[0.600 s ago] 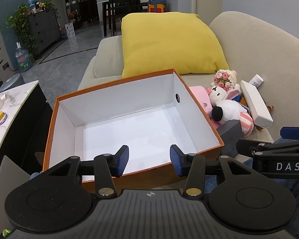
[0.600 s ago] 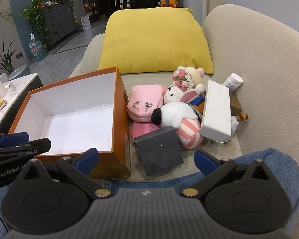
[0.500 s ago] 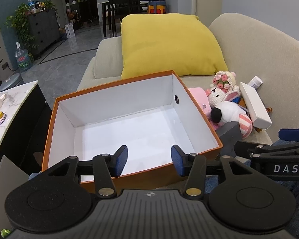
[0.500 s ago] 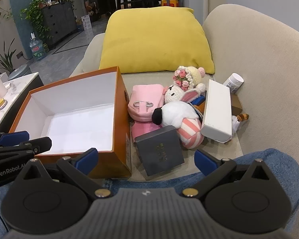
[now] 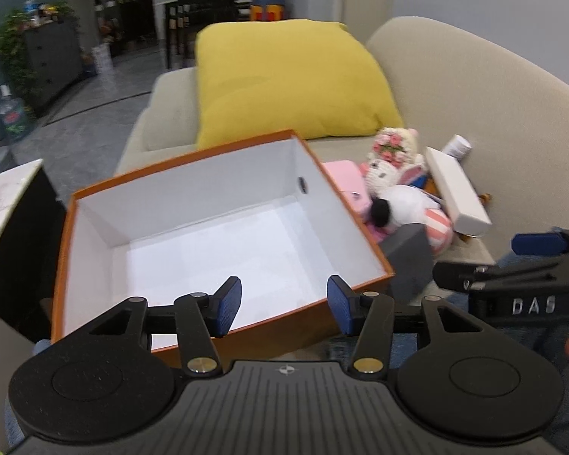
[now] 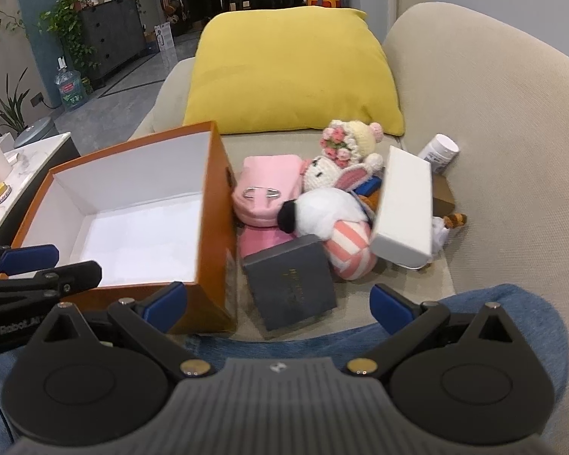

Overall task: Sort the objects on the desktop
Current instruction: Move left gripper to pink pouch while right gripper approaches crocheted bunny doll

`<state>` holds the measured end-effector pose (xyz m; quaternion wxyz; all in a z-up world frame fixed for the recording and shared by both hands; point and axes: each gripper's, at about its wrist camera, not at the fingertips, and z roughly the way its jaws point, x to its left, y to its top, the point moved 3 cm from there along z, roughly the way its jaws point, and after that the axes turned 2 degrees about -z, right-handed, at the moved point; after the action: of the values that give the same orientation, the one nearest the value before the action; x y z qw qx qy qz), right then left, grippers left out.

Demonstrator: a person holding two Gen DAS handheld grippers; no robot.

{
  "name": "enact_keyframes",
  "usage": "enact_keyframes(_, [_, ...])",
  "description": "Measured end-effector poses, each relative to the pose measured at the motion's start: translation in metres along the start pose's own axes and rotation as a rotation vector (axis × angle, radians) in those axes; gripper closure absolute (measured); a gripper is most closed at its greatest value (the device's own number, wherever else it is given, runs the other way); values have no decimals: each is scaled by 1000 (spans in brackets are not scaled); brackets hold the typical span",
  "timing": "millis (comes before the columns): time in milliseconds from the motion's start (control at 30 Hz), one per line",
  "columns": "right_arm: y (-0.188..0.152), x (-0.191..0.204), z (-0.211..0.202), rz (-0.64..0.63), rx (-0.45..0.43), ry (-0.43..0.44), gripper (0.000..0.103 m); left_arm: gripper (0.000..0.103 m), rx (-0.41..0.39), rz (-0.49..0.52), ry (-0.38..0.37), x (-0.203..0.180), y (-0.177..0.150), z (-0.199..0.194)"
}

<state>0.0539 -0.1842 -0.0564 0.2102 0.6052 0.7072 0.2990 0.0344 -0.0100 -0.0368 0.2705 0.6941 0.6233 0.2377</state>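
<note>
An empty orange box (image 5: 223,322) (image 6: 214,235) with a white inside sits on the sofa. Right of it lies a heap: a dark grey box (image 6: 290,284) (image 5: 411,258), a pink pouch (image 6: 265,193), a white plush with a striped body (image 6: 334,223) (image 5: 409,208), a crocheted bunny (image 6: 341,159) (image 5: 390,159), a long white box (image 6: 404,212) (image 5: 457,193) and a white bottle (image 6: 440,151). My left gripper (image 5: 284,305) hovers open over the orange box's near rim, holding nothing. My right gripper (image 6: 278,303) stands wide open just short of the dark grey box.
A yellow cushion (image 6: 296,72) leans at the sofa's far end. The beige sofa back (image 6: 512,151) curves along the right. A marble-topped side table (image 6: 22,174) with small items stands left of the box. A person's denim-clad legs (image 6: 493,314) lie under both grippers.
The left wrist view has drifted a little back and to the right, so the box sits slightly further left. The right gripper has edged slightly towards the heap. Nothing was taken hold of.
</note>
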Motion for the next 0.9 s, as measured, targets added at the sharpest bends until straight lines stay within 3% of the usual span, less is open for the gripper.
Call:
enact_keyframes(200, [8,-40,-6,15,-19,-72,1,45,-1,58,-93,-17,15,6])
enact_keyframes(367, [17,-68,-2,25,-4,-79,3,45,17,105,-140,-33,29,18])
enact_keyframes(533, [27,-78,8,11,24,-67,21,49,44,136,-186,-45,43,32])
enact_keyframes(733, [35,-78,30,-16,47,1,36,49,73,255,-218,-63,49,52])
enact_keyframes(900, [45,-89,51,15,76,11,40,50,105,249,-223,-67,66,77])
